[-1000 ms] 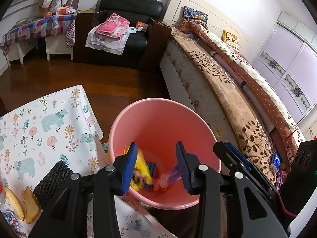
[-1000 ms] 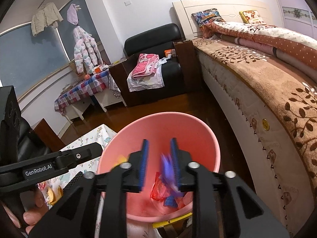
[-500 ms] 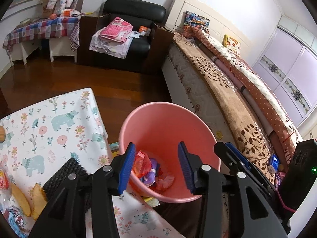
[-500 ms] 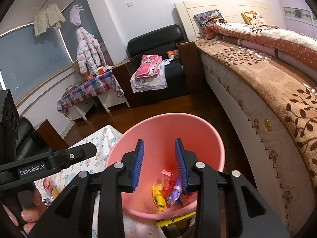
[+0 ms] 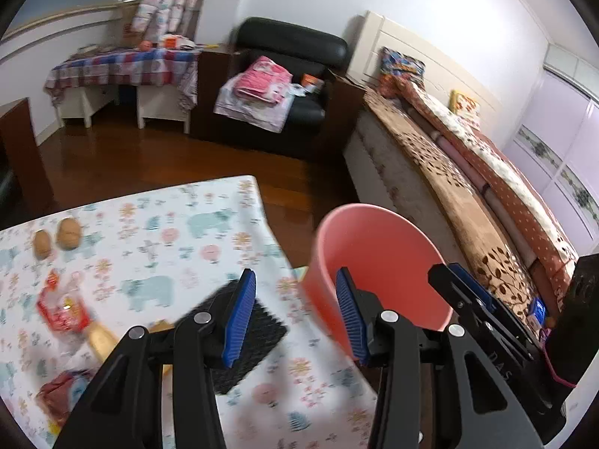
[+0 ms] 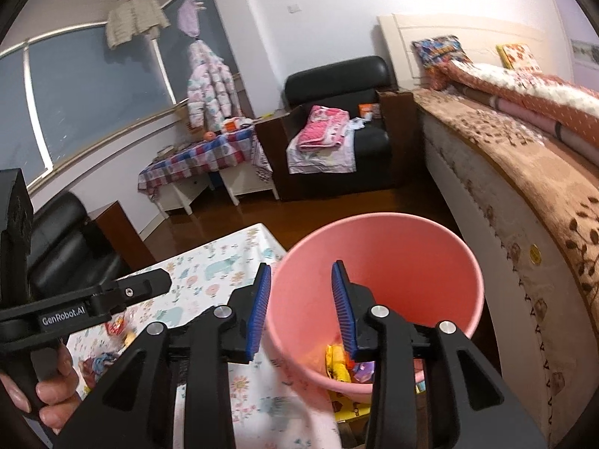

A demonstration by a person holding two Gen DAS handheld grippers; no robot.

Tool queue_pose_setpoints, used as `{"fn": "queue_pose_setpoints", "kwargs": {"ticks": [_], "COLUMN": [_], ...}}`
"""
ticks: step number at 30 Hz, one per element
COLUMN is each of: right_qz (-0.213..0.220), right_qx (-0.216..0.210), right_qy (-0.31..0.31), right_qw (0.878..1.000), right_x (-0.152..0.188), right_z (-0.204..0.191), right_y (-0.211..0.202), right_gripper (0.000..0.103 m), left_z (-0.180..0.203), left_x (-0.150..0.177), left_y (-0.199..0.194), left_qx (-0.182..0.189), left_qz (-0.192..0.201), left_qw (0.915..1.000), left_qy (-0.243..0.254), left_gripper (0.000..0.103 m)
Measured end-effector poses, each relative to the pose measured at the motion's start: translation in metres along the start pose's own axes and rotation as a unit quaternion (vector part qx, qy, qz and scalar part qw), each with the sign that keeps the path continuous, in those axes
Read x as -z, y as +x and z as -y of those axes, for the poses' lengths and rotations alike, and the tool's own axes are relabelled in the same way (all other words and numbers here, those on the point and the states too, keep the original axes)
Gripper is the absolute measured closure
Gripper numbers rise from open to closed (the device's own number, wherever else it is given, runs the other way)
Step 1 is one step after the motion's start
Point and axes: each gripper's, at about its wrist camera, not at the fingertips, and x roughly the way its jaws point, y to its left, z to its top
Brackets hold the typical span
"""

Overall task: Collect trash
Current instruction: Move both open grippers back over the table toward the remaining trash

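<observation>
Both grippers empty: left gripper (image 5: 295, 312) jaws apart; right gripper (image 6: 301, 308) jaws just opened, wrappers (image 6: 342, 364) dropped into bucket (image 6: 441, 232). Left has swung to table (image 5: 179, 224); red packet (image 5: 61, 308) at 9 o'clock remains.

a pink bin (image 6: 378, 262), a white tablecloth (image 5: 157, 247) printed with teal bears and flowers, blue gripper pads (image 5: 239, 318), a brown leaf-patterned bedspread (image 6: 524, 172), a black armchair (image 5: 295, 75).
</observation>
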Motion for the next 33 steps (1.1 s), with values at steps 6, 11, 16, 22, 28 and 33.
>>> {"fn": "queue_pose_setpoints", "kwargs": {"ticks": [6,11,16,22,28,33], "right_qz": [-0.015,-0.014,-0.029,-0.042,-0.061,-0.079], "right_qx": [-0.029,-0.043,-0.073,-0.093,-0.084,-0.096], "right_qy": [-0.041,-0.072,-0.085,-0.076,-0.088,-0.062], "right_qw": [0.999,0.996,0.993,0.992,0.991,0.990], "right_x": [0.005,0.008,0.010,0.011,0.018,0.027], "right_z": [-0.034,-0.062,-0.083,-0.096,-0.108,-0.111], "right_y": [-0.002,-0.009,-0.014,-0.011,0.004,0.016], "right_gripper": [0.056,0.056,0.056,0.055,0.055,0.055], "left_z": [-0.031,-0.058,-0.089,-0.130,-0.166,-0.184], "left_x": [0.010,0.020,0.029,0.044,0.067,0.087], "left_y": [-0.033,-0.060,-0.089,-0.130,-0.159,-0.166], "left_qx": [-0.034,-0.061,-0.096,-0.143,-0.185,-0.192], "left_qz": [0.031,0.052,0.074,0.098,0.108,0.089], "left_qw": [0.9989,0.9966,0.9921,0.9827,0.9734,0.9738], "left_qy": [-0.009,-0.016,-0.034,-0.065,-0.080,-0.084], "left_gripper": [0.059,0.059,0.059,0.059,0.059,0.059]}}
